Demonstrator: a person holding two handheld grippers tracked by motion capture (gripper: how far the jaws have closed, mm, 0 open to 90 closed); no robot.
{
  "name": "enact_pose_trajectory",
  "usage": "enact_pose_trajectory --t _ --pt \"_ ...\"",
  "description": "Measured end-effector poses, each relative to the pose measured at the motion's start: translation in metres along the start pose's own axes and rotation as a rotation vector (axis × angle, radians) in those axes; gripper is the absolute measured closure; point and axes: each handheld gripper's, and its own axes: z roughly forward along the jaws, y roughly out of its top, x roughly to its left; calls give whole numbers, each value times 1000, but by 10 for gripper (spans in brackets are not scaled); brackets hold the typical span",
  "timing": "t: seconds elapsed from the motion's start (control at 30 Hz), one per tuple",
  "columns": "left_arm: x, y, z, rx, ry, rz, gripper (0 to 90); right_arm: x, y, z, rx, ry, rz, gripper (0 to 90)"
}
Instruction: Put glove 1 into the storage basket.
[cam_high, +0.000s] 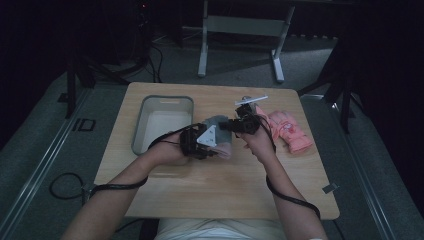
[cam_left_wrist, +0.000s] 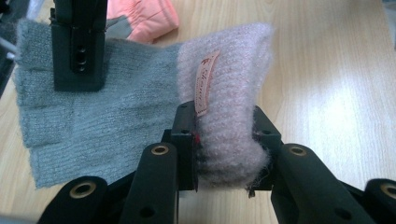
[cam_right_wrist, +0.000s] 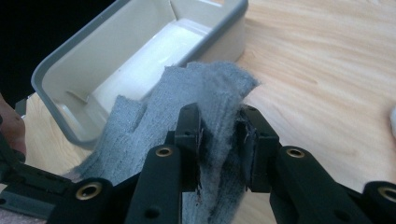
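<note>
A grey knitted glove (cam_high: 215, 121) with a fuzzy pale-pink cuff (cam_left_wrist: 233, 70) hangs between my two grippers over the middle of the table. My left gripper (cam_high: 221, 146) (cam_left_wrist: 224, 123) is shut on the cuff, which bears a small pink label (cam_left_wrist: 204, 84). My right gripper (cam_high: 223, 125) (cam_right_wrist: 220, 126) is shut on the grey finger end of the glove (cam_right_wrist: 205, 93). In the left gripper view, one black jaw of the right gripper presses on the grey knit at the upper left. The glove is stretched flat between the two grips.
A grey open bin (cam_high: 145, 117) (cam_right_wrist: 70, 65) stands on the left of the wooden table (cam_high: 210, 185). Pink padded gloves (cam_high: 290, 130) (cam_left_wrist: 144, 16) lie to the right. A white strip (cam_high: 251, 100) lies behind the grippers. Table legs stand on the floor beyond.
</note>
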Motion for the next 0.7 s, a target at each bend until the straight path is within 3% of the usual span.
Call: enact_pose_trajectory --t 0.37,0.7 --pt "18 -22 -37 33 56 -23 696 26 41 23 -13 18 -56 714" --pt "29 -46 -62 49 76 -48 696 48 68 46 -12 41 -91 714"
